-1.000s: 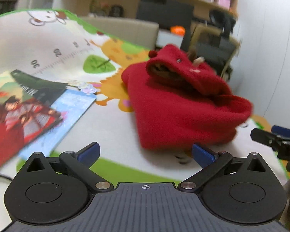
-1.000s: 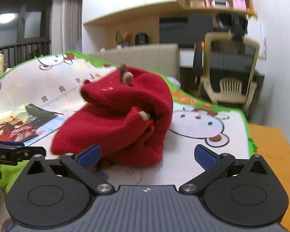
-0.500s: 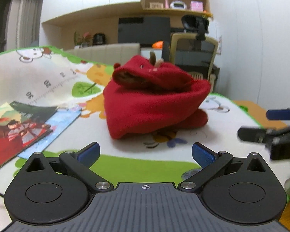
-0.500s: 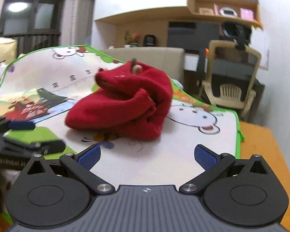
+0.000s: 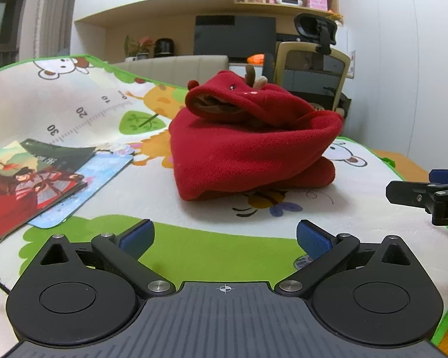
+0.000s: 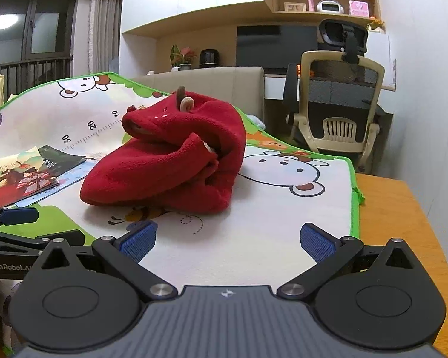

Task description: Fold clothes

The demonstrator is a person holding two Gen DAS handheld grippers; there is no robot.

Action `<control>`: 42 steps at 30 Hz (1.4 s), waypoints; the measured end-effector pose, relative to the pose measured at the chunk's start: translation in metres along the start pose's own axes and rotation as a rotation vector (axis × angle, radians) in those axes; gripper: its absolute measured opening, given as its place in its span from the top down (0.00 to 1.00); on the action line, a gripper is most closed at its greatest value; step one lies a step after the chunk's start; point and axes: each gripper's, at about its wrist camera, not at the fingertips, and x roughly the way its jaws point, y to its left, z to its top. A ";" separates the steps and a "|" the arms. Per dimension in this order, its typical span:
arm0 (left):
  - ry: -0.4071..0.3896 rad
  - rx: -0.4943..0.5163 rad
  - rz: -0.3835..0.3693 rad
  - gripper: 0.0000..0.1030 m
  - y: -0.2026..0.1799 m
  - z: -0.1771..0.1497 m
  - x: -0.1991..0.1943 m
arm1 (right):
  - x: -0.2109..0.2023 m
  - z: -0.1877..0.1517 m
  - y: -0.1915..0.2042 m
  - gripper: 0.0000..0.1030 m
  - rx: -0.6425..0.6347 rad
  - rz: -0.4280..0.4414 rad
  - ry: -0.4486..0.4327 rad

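Observation:
A red fleece hooded garment (image 5: 248,146) with small brown antlers lies bunched in a folded heap on the cartoon play mat (image 5: 194,247); the right wrist view shows the same garment (image 6: 170,161) with its hood on top. My left gripper (image 5: 224,237) is open, low over the mat, a short way in front of the garment and holding nothing. My right gripper (image 6: 227,240) is open too, back from the garment's near right side. The right gripper's fingers (image 5: 415,194) show at the right edge of the left wrist view.
Picture books (image 5: 30,179) and a pale blue card (image 5: 86,185) lie on the mat to the left. The mat covers a wooden table (image 6: 403,208) whose bare edge shows at right. Beyond the table are an office chair (image 6: 340,104) and a beige sofa back (image 6: 212,83).
Both grippers have pulled back from the garment and levelled out. A second ago they were close against it; now it lies free on the mat, farther off.

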 end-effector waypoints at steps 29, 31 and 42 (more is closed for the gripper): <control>-0.006 -0.029 -0.007 0.00 0.004 0.000 0.000 | -0.002 0.000 0.001 0.00 0.014 0.008 -0.003; -0.007 -0.030 -0.007 0.00 0.004 0.000 0.000 | -0.002 0.000 0.001 0.00 0.014 0.008 -0.003; -0.008 -0.035 0.000 0.00 0.004 0.000 0.000 | -0.002 -0.001 0.000 0.00 0.020 0.009 0.000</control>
